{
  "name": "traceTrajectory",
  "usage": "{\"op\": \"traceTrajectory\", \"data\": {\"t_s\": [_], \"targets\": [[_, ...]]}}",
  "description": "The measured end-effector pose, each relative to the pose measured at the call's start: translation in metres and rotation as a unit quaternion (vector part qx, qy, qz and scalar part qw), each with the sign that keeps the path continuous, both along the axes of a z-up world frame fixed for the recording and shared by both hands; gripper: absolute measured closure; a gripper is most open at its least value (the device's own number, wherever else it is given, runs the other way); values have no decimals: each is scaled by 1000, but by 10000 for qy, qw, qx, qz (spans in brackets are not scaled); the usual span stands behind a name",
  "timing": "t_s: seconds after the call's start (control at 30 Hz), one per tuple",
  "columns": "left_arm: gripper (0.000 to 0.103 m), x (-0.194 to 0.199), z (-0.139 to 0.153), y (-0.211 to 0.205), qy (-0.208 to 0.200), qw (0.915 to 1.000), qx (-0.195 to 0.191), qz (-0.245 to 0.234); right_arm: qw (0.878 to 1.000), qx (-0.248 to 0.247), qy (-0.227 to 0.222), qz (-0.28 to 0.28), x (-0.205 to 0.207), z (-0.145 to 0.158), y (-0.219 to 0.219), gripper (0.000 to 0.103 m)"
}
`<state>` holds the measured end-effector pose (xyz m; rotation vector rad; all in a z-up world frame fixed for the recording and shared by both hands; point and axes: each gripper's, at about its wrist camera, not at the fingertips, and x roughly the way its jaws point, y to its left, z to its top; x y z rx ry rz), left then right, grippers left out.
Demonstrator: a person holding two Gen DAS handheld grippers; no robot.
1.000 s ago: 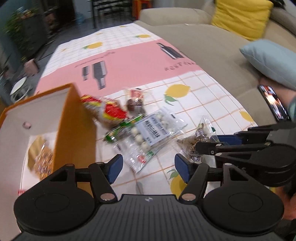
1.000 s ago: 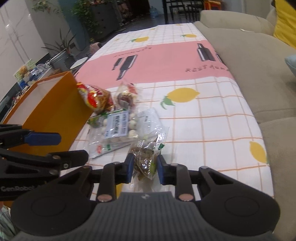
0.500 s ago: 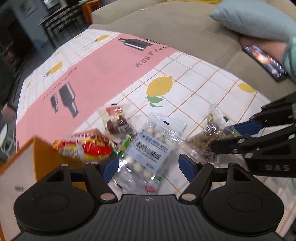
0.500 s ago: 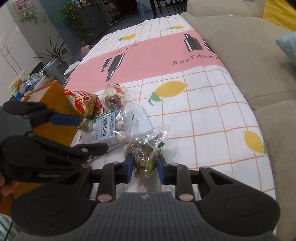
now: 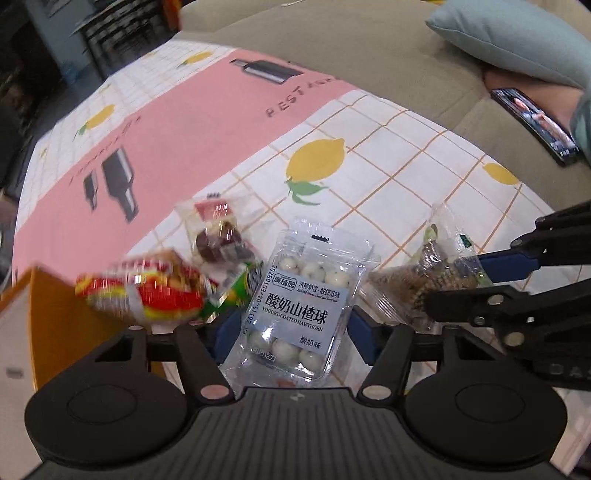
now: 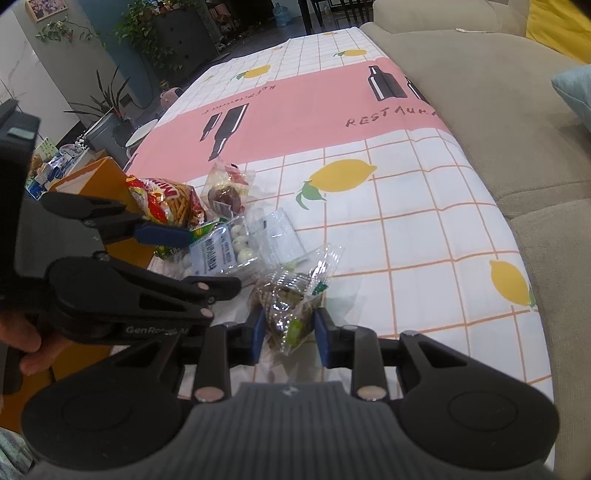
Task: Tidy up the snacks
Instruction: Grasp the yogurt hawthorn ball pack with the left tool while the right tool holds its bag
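Left wrist: hawthorn pack (image 5: pixel 300 300) between open fingers (image 5: pixel 225 330)

A home living room. A beige sofa (image 6: pixel 480 92) runs along one side of a low table covered by a cloth (image 6: pixel 314 110) printed with lemons, a pink band and black bottles. A pale blue cushion (image 5: pixel 517 40) and a yellow one (image 6: pixel 561 29) rest on the sofa, and a phone (image 5: pixel 535 125) lies there with its screen lit. Beyond the table stand potted plants (image 6: pixel 147 22) (leafy, against a dark cabinet) and dining chairs (image 6: pixel 325 11).
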<state>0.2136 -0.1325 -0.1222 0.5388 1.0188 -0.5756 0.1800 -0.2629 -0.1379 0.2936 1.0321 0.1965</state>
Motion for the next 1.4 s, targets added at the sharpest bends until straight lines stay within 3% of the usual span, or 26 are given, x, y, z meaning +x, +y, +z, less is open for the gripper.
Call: {"op": "traceTrajectory", "data": {"t_s": [0.1,0.13,0.2,0.37,0.5,0.67,0.77,0.8,0.87,0.93,1.0,1.17,1.27,1.4], "targets": [[38,-12,2,5,46,9994,-60,331,10000,-39,41,-6,0,1,2,78],[51,-16,3,6,62,9990,-88,441,10000,-58,49,-3,0,1,2,78],[59,-27,6,8,105,9978,-25,661,9999,-110,77,34,0,1,4,78],[60,-55,3,19,245,9936,122,1097,9980,-252,513,255,-3,-7,12,83],[64,-77,6,32,456,9898,-242,1328,9968,-30,763,239,-10,-11,9,87],[70,-95,1,48,1026,9771,-931,1616,9957,112,875,288,-23,-11,7,87],[69,-109,-3,51,994,9769,-1045,1576,9946,129,910,484,-35,-10,6,84],[68,-113,-3,52,960,9776,-1072,1534,9943,125,912,545,-39,-9,6,83],[55,-117,1,52,822,9804,-1107,1410,9936,64,912,662,-45,-8,7,82],[31,-117,8,50,514,9854,-1045,1245,9936,-110,825,765,-50,-6,8,74],[26,-115,16,48,159,9902,-911,1046,9933,-339,676,873,-51,-4,12,62],[15,-92,24,40,-300,9974,-417,513,9921,-727,339,969,-45,-2,18,55],[13,-77,20,35,-266,9987,-270,355,9945,-636,273,782,-38,-1,12,47],[13,-63,6,29,-173,9997,-1,169,9963,-604,157,594,-31,2,6,44]]}}
